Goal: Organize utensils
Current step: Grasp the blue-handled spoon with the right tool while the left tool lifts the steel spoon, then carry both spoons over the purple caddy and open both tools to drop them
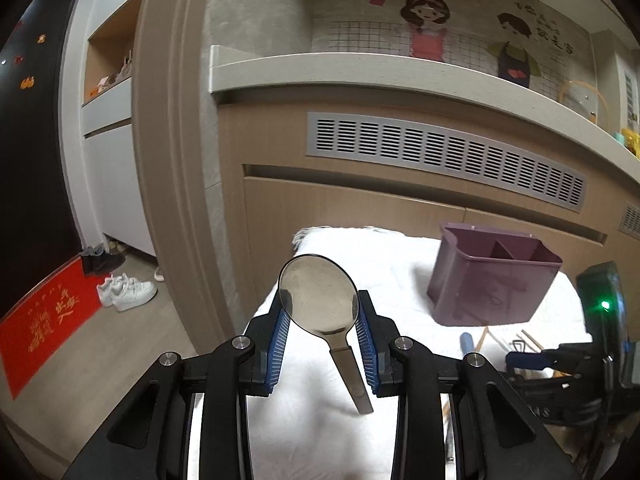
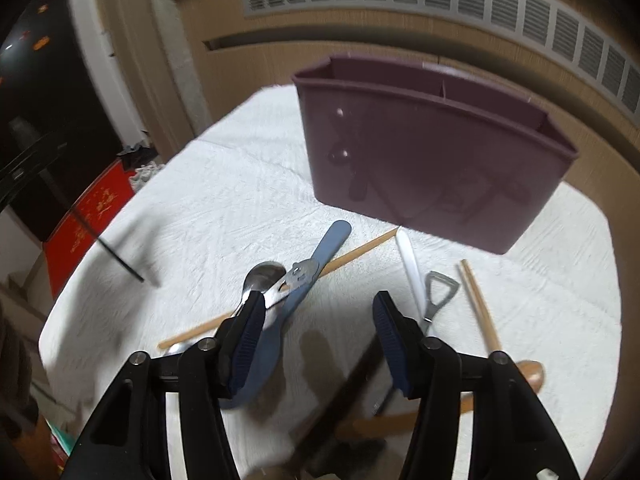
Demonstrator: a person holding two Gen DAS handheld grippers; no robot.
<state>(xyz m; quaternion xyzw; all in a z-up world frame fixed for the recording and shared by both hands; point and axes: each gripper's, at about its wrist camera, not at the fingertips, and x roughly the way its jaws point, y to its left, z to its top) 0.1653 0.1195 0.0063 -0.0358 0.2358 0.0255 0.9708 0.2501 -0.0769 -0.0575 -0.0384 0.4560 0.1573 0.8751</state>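
My left gripper [image 1: 320,320] is shut on a metal spoon [image 1: 318,294], bowl up, handle hanging down, held above the white cloth [image 1: 392,264]. The purple divided utensil holder [image 1: 494,276] stands to its right; it also shows in the right wrist view [image 2: 432,160]. My right gripper [image 2: 318,332] is open and empty, low over a pile of utensils: a blue-handled can opener [image 2: 316,264], a metal spoon [image 2: 262,276], wooden chopsticks [image 2: 478,304], a white utensil [image 2: 410,266], a metal bottle opener [image 2: 438,292] and wooden spoons [image 2: 528,374].
A black stick [image 2: 120,260] lies at the cloth's left side. A wooden cabinet with a vent grille [image 1: 444,156] stands right behind the table. Shoes [image 1: 126,290] and a red mat [image 1: 44,320] are on the floor to the left.
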